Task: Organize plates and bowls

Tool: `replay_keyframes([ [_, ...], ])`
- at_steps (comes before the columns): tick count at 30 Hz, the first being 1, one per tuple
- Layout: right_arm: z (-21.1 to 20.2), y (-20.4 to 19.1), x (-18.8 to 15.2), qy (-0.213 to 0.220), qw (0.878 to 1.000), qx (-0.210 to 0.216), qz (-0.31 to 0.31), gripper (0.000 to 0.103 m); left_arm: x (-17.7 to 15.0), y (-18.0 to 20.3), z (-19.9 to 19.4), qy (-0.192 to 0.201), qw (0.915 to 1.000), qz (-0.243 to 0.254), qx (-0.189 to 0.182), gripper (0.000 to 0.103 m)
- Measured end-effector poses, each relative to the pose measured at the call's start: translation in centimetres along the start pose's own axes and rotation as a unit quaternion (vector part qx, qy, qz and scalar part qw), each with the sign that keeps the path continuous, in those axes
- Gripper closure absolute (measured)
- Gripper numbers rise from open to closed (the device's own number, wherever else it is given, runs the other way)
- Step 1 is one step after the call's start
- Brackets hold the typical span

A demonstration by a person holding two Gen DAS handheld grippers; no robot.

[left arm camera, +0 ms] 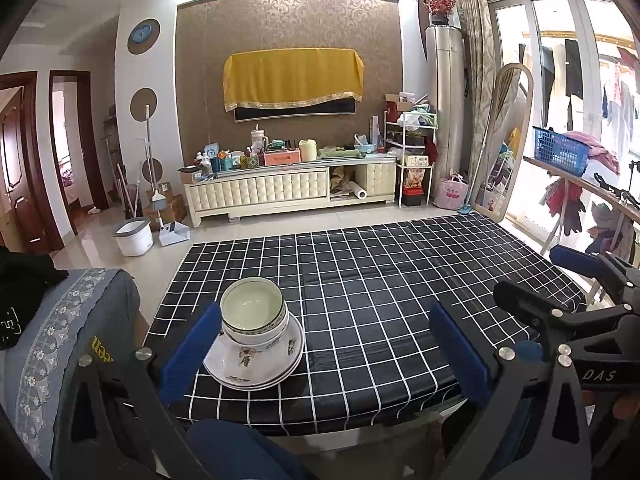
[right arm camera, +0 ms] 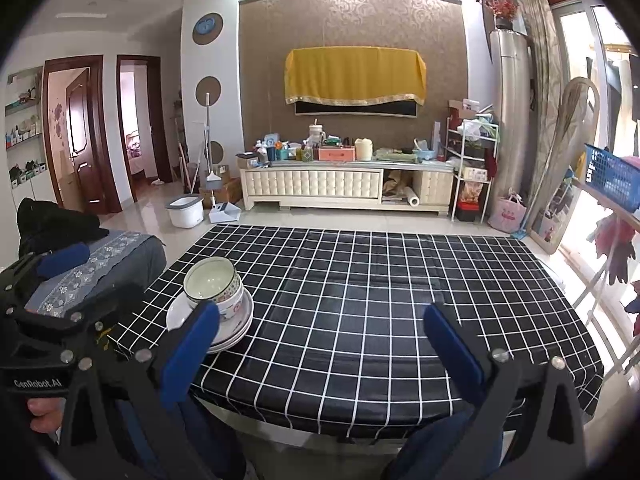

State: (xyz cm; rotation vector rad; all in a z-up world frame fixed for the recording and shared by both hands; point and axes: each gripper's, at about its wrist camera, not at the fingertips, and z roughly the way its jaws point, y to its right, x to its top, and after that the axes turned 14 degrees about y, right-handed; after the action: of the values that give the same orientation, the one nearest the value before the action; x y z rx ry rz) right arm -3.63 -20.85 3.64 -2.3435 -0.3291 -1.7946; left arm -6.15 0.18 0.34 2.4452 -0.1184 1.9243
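We hold the left gripper (left arm camera: 320,344) and right gripper (right arm camera: 320,344) back, fingers wide and empty, over the checkered bench (left arm camera: 380,280), where nested bowls (left arm camera: 254,310) sit atop stacked plates (left arm camera: 256,364) near its left corner; stacking looks finished, leaving only withdrawal.

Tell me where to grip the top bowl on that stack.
Grip the top bowl by its rim, one of the fingers inside and one outside, coming from above on the near side. It sits nested in another bowl on the plates, so its lower wall is hidden and only the rim stands free.
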Motion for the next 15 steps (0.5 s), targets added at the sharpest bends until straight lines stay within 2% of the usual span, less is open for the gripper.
replay_keyframes([
  [15,-0.05,0.18,-0.03,-0.003,1.000,-0.002,-0.002,0.000,-0.33,-0.38,-0.33,-0.002,1.0000,-0.006,0.006,0.000],
])
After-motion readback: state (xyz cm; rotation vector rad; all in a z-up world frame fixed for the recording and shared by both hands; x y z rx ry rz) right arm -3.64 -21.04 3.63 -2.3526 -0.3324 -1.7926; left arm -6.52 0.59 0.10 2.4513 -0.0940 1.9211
